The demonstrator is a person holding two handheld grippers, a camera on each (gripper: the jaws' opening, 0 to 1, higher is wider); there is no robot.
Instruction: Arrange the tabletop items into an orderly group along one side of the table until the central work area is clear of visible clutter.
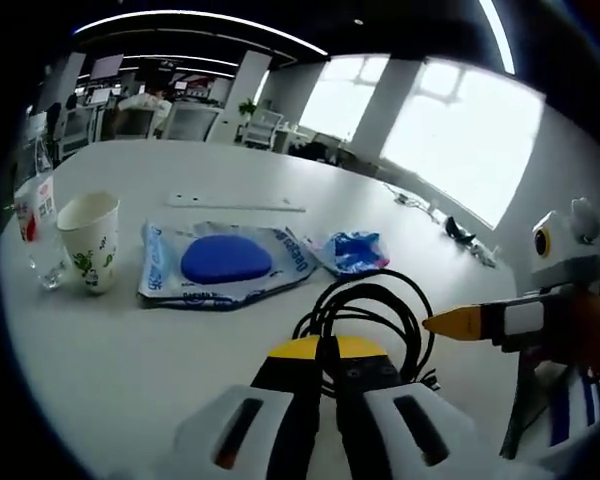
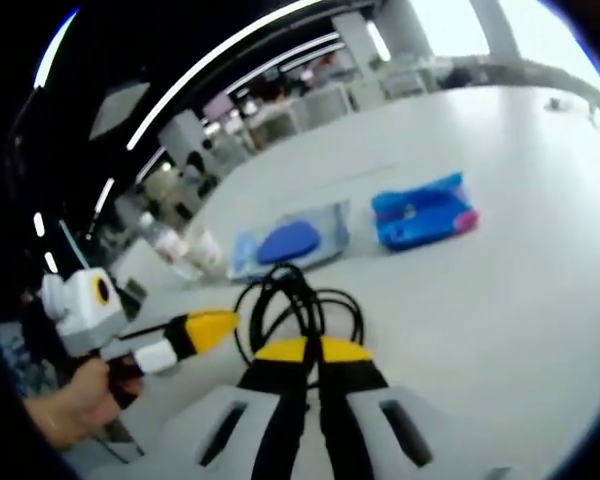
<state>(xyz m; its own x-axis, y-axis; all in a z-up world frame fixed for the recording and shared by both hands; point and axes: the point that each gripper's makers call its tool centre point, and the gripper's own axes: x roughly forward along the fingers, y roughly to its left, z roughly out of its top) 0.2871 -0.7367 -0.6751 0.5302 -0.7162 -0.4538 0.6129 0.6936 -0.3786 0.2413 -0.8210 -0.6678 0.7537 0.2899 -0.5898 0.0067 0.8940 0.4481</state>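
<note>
Bright office windows and ceiling strip lights sit behind a long white table (image 1: 280, 180), and the clutter lies in a loose row across its near half. At one end a paper cup (image 1: 90, 240) with a green print stands just beside a clear glass (image 1: 40, 235). Next along lies a flat clear pouch (image 1: 220, 262) with a blue oval inside, and just beyond it a smaller blue packet (image 1: 355, 250), apart from the pouch in the right gripper view. A coil of black cable (image 1: 370, 315) lies nearest, close in front of both tools.

The left hand-held gripper (image 1: 320, 350) has its yellow-tipped jaws pressed together with nothing between them, its tips at the near edge of the coil. The right hand-held gripper (image 2: 312, 350) looks the same: jaws together, empty, tips against the loops. In the right gripper view a hand (image 2: 75, 405) grips the left tool's handle.

Both tools seem aimed at the cable because it is the loosest, most sprawling item. My guess is that it gets gathered first, then set by the cup and glass, which already form a tidy end.
</note>
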